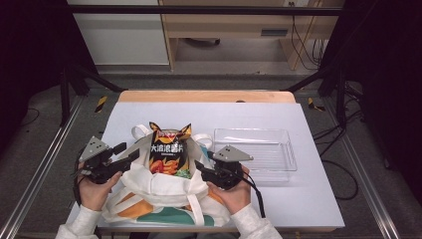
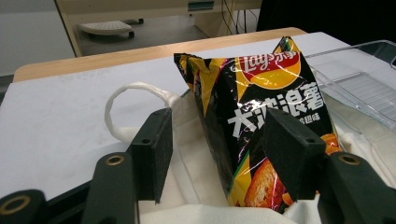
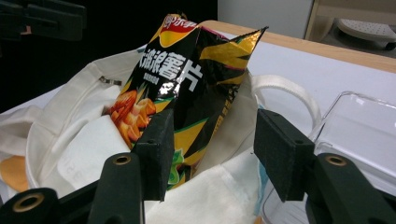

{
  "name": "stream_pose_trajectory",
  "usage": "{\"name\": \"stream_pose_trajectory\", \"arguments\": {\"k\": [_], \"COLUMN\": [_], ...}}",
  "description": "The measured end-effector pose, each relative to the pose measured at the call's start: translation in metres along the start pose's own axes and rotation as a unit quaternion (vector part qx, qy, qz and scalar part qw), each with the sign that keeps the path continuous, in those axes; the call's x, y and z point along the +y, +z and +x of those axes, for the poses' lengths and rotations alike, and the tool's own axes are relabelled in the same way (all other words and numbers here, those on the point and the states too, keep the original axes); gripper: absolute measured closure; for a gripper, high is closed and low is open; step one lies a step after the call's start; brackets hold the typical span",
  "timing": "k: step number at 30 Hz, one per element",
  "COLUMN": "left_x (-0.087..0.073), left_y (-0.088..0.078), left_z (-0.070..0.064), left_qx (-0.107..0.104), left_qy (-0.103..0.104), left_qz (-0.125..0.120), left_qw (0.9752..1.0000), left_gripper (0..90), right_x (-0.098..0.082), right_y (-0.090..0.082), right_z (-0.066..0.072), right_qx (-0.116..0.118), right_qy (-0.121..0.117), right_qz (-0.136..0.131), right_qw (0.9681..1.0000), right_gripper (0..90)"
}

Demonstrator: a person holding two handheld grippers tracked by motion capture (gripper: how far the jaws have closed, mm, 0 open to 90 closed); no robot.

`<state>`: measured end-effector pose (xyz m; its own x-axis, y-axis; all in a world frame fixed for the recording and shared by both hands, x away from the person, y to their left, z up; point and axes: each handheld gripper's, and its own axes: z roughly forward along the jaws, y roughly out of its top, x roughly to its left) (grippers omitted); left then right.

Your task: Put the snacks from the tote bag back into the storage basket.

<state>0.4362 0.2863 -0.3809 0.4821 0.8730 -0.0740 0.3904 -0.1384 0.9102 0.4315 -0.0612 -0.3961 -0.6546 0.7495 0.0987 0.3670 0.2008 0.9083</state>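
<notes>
black chip bag [image 1: 169, 152] stands upright in the open mouth of a cream canvas tote bag [image 1: 164, 191], its lower half sunk inside and its top leaning slightly away from the person. tote lies on a white table [image 1: 318, 204]; one loop handle [image 2: 122, 100] rests on the table beyond the bag. left gripper [image 1: 124, 153] sits at the tote's left edge, jaws parted with nothing pressed between them. right gripper [image 1: 201, 167] sits at the tote's right edge, jaws likewise parted and empty. clear plastic tray [image 1: 286, 149] lies just beside the tote, to its right.
</notes>
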Motion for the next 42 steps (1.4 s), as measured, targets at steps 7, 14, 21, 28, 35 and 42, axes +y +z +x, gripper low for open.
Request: {"name": "stream_pose_trajectory", "arguments": {"k": [7,14,21,28,35,42], "left_x": [0.009,0.024,0.033,0.037,0.03,0.02], "left_y": [0.0,0.01,0.025,0.04,0.046,0.057], "left_z": [0.003,0.004,0.004,0.005,0.005,0.002], "left_qx": [0.015,0.013,0.009,0.004,0.005,0.004], "left_qy": [-0.003,-0.006,-0.016,-0.024,-0.021,-0.009], "left_qz": [-0.004,-0.007,-0.008,0.0,0.018,0.045], "left_qw": [0.9999,0.9999,0.9998,0.9997,0.9996,0.9989], "left_gripper": [39.3,35.5,34.4,36.7,46.6,51.9], "right_x": [0.009,0.022,0.034,0.037,0.036,0.035], "right_y": [0.004,0.011,0.019,0.032,0.045,0.066], "right_z": [-0.003,-0.005,-0.009,-0.008,-0.005,0.001], "right_qx": [-0.003,-0.006,-0.014,-0.016,-0.009,0.002], "right_qy": [0.005,0.016,0.026,0.039,0.041,0.053], "right_qz": [-0.004,-0.017,-0.032,-0.03,-0.022,-0.011], "right_qw": [1.0,0.9997,0.999,0.9987,0.9989,0.9985], "right_gripper": [48.5,47.8,47.5,48.3,52.2,53.9]}}
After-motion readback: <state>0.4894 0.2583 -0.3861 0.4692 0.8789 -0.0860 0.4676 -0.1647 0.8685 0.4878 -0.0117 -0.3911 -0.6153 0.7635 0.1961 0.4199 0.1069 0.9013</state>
